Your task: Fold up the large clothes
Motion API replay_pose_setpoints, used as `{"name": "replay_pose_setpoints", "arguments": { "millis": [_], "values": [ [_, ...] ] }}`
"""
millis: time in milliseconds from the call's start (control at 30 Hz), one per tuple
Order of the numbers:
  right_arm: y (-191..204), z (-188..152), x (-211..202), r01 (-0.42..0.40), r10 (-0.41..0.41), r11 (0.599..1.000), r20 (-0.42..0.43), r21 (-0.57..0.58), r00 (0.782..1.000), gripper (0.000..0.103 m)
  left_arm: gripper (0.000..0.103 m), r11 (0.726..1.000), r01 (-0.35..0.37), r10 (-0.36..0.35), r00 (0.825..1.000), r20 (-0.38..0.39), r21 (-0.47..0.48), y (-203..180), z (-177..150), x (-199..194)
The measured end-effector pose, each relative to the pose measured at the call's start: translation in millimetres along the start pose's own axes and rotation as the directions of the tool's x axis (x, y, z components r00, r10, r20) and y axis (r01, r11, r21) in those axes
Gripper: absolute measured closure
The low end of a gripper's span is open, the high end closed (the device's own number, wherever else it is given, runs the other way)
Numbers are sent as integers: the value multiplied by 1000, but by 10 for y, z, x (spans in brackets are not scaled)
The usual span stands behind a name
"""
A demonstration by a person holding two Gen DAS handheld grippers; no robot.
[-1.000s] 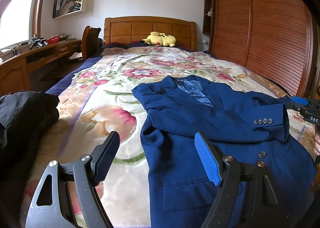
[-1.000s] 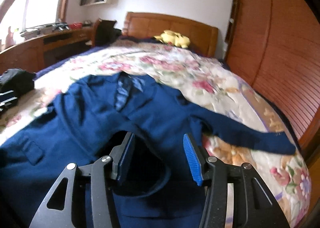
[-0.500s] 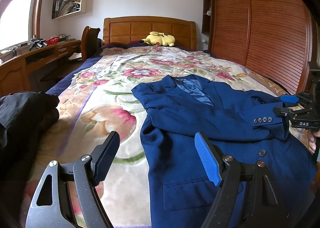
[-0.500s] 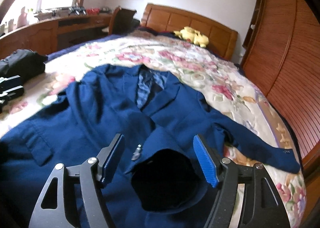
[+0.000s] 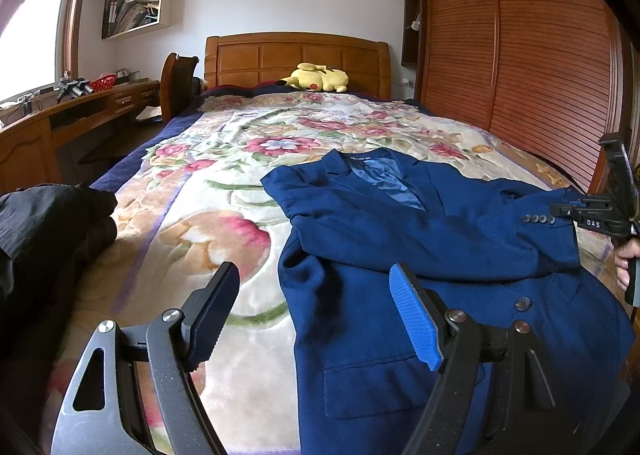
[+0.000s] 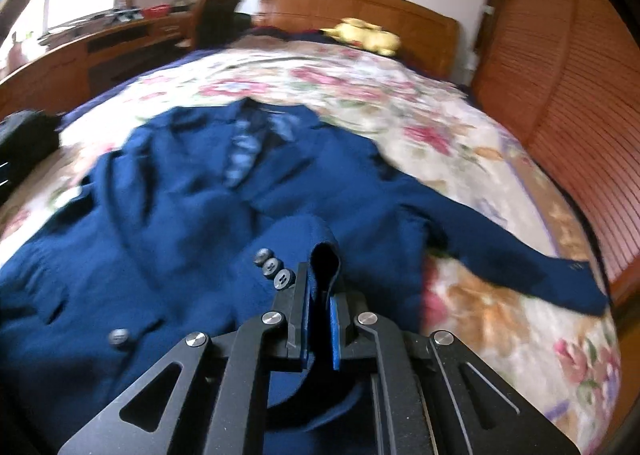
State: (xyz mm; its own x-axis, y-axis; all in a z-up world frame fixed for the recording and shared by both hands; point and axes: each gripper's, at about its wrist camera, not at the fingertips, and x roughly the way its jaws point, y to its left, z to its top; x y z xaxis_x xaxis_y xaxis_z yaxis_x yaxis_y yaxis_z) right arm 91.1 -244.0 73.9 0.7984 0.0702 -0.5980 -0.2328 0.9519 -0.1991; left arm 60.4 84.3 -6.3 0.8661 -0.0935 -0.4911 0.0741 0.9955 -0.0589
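1. The blue jacket (image 5: 420, 255) lies front-up on the flowered blanket (image 5: 224, 215) of the bed, collar toward the headboard (image 5: 296, 55), hem toward me. One sleeve is folded across its chest; the other sleeve (image 6: 520, 259) lies stretched out over the blanket toward the wardrobe side.
2. I judge it a heavy, soft garment: lined suit cloth that drapes and sags, firmer at the shoulders and lapels. It should not slip from ribbed pads, but a pinch on one layer will drag the rest behind it.
3. Good places to take hold, to my mind, are the firm edges: cuffs, shoulder seams and hem corners. The thin lining at the neck is a poor one.
4. My right gripper (image 6: 320, 319) is pressed together on the cuff (image 6: 324, 255) of the folded sleeve, just beside its row of buttons (image 6: 272, 267); the cloth stands up between the pads.
5. My left gripper (image 5: 316, 319) is spread wide with nothing between its pads, hovering over the jacket's near edge.
6. Against half a second ago, my right jaws have just been closing: then they stood wide around the cuff opening, now they pinch its edge. From the left view, that tool sits further toward the right edge, with the sleeve drawn along. My left tongs have not shifted or changed their spread.
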Motion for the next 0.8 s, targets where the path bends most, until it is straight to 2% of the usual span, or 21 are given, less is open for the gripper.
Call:
{"name": "replay_pose_setpoints", "arguments": {
  "millis": [67,100,133,200,267,467,600,800],
  "values": [
    [-123,-8,61,77,-76,997,-48,25,996,95,25,1000,1,-1,1000,0,3,-25,4,2],
    [-176,-14,69,99,-97,994,-56,37,994,89,25,1000,3,-3,1000,2,4,-42,7,-2],
    [-218,-20,78,108,-105,993,-63,48,993,83,25,1000,6,-6,1000,2,4,-39,12,-4],
    [-268,-27,36,145,-142,987,-53,63,988,55,25,1000,17,-17,1000,11,7,-84,26,-32],
    [-281,-28,-37,131,-130,989,-18,75,991,47,25,1000,25,-25,999,21,16,-123,38,-69],
    [-174,-196,-130,43,-45,997,35,59,998,45,25,997,67,-68,997,34,37,-297,95,-106],
    [-116,-301,-100,-6,6,1000,18,21,1000,45,25,994,98,-100,994,36,50,-429,134,-76],
    [-180,-386,-9,-39,39,999,-15,12,999,45,25,986,156,-157,987,26,52,-693,194,44]
  ]
}}
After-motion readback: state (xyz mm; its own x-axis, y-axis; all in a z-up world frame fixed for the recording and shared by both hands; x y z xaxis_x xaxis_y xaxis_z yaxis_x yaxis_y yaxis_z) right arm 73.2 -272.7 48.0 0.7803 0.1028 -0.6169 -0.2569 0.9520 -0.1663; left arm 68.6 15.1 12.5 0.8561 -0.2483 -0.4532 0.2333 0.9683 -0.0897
